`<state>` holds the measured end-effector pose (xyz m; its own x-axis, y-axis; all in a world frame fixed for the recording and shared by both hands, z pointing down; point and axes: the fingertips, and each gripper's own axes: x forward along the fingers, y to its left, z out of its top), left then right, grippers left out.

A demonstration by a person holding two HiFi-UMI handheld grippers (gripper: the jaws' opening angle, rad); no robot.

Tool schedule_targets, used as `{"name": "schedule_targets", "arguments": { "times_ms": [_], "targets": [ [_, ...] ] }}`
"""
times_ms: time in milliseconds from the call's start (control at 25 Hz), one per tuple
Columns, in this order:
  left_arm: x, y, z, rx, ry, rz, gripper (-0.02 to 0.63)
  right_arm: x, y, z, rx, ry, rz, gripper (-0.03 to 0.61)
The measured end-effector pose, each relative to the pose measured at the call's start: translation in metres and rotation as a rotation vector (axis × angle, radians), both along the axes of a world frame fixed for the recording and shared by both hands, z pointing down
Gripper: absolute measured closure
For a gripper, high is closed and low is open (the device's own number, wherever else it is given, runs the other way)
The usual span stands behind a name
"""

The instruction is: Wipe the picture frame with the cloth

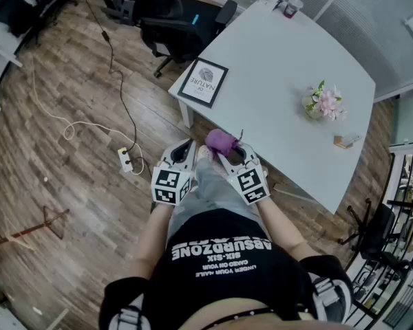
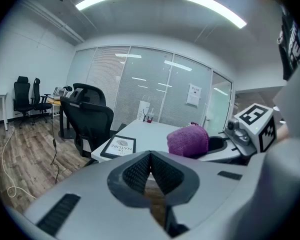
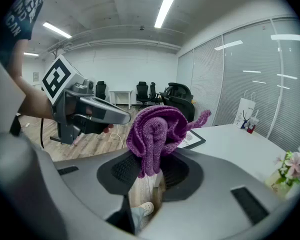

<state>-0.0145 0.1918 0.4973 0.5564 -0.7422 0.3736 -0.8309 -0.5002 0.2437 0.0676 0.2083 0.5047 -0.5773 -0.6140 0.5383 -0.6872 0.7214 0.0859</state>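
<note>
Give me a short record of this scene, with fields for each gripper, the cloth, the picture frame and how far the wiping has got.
Left gripper: shut, holding nothing
Right gripper: shut on the purple cloth, which bunches up above it
Picture frame: lying flat on the white table, near its corner, nothing touching it
Also on table: pink flowers; a cup at the far end
Wiping: not begun; both grippers are short of the frame

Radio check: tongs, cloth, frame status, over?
Right tongs shut on cloth. Left tongs shut, empty. Frame flat on table corner, untouched. Nothing in the way.
</note>
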Motion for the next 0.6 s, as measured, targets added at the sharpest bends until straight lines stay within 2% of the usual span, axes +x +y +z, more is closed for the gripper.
{"name": "schedule_targets", "arguments": {
  "times_ms": [320,600],
  "targets": [
    [-0.006,0.016,0.004,-0.018,-0.029,0.002,0.598,0.003,0.012,0.002,-0.008,0.011,0.007,0.460],
    [-0.022,-0.010,0.000,-0.015,-0.049,-0.026,0.598,0.007,-0.024,0.011,-0.021,-0.002,0.054,0.459]
  ]
}}
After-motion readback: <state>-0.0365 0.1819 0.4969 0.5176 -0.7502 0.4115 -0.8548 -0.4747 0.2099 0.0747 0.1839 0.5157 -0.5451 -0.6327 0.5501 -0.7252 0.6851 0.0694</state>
